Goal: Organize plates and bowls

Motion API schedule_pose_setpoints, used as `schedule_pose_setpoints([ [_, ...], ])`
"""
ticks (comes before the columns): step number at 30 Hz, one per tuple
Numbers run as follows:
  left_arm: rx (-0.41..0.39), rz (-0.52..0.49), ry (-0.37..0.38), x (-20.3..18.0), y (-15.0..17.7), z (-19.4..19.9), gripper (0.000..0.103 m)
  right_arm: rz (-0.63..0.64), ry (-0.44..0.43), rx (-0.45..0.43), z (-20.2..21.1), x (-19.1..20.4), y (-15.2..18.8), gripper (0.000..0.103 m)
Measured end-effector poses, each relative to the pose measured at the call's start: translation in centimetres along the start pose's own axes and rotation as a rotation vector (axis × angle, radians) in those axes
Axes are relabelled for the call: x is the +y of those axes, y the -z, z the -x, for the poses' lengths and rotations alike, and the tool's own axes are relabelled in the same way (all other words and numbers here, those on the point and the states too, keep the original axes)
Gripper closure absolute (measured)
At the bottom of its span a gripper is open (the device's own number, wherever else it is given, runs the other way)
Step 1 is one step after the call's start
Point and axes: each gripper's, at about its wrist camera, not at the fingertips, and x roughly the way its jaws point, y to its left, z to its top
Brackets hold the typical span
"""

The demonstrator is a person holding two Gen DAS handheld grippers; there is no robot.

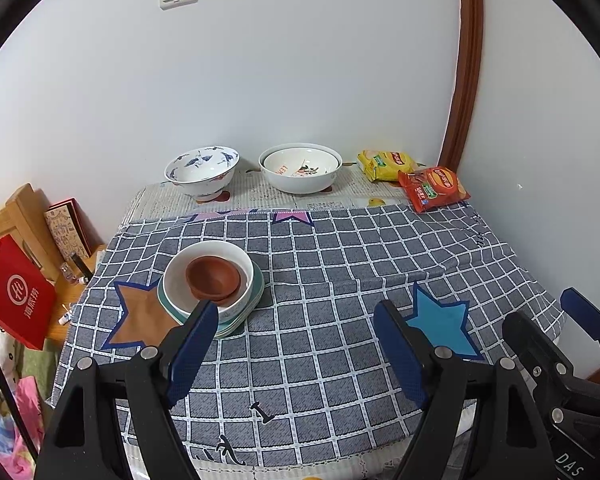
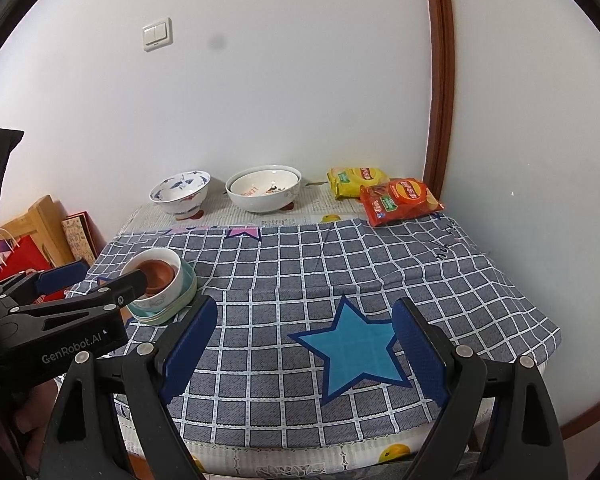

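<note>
Left wrist view: left gripper (image 1: 296, 344) spread wide, empty, near stacked bowls (image 1: 214, 280) at left on checked cloth (image 1: 340, 264). Right gripper (image 2: 304, 344) likewise wide, empty, over blue star (image 2: 352, 354).

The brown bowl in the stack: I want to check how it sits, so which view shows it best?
The left wrist view: the brown bowl is seen from above, nested in the white bowl. In the right wrist view the left gripper's finger crosses in front of the brown bowl, hiding part of it.
</note>
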Motion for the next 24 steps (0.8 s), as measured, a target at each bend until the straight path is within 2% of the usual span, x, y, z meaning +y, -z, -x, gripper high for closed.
schedule_pose_setpoints([
  [24,-0.006,0.003,0.000,0.18,-0.30,0.24,0.024,0.001,-0.004,-0.007,0.26,0.35,-0.15,0.015],
])
